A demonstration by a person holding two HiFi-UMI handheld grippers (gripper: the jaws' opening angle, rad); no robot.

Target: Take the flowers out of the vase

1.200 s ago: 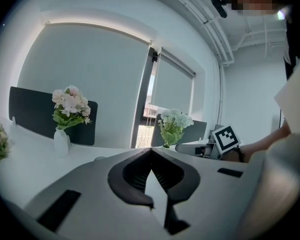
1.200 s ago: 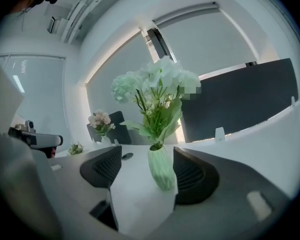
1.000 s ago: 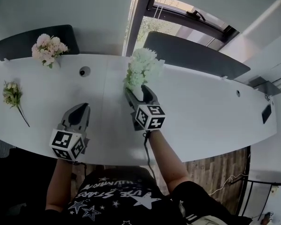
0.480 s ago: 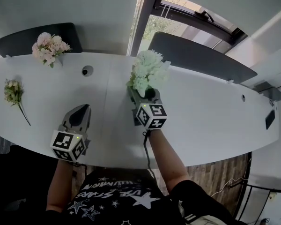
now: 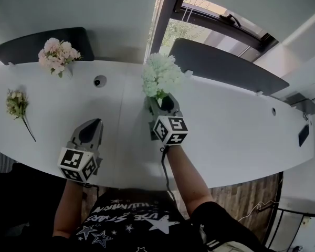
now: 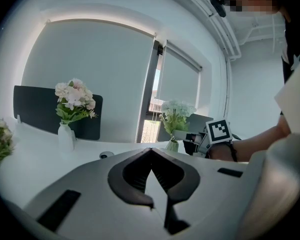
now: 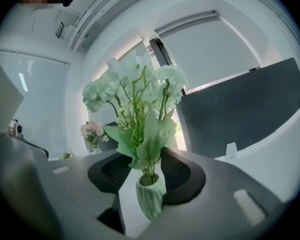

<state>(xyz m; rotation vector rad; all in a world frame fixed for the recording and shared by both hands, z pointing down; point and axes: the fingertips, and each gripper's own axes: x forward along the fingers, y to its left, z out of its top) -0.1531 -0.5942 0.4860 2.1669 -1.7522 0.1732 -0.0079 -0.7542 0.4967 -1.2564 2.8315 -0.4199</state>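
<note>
A bunch of pale green-white flowers (image 5: 160, 77) stands in a small ribbed green vase (image 7: 150, 199) on the white table (image 5: 241, 135). My right gripper (image 5: 160, 103) points level at the vase, one jaw on each side. Its jaws are closing; in the right gripper view (image 7: 142, 186) a strip of table shows between the left jaw and the vase. The stems and leaves (image 7: 140, 139) rise right in front of the camera. My left gripper (image 5: 90, 129) rests near the table's front edge, shut and empty (image 6: 153, 204). From it I see the vase (image 6: 173, 145) far right.
A pink bouquet (image 5: 58, 54) in a white vase (image 6: 65, 136) stands at the back left. A small loose bunch (image 5: 16, 106) lies on the table at far left. A round cable hole (image 5: 99, 81) sits behind the left gripper. Dark screens (image 5: 223, 62) line the far edge.
My right gripper's jaws have narrowed around the vase, and the flower heads have swayed slightly. The left gripper has stayed where it was.
</note>
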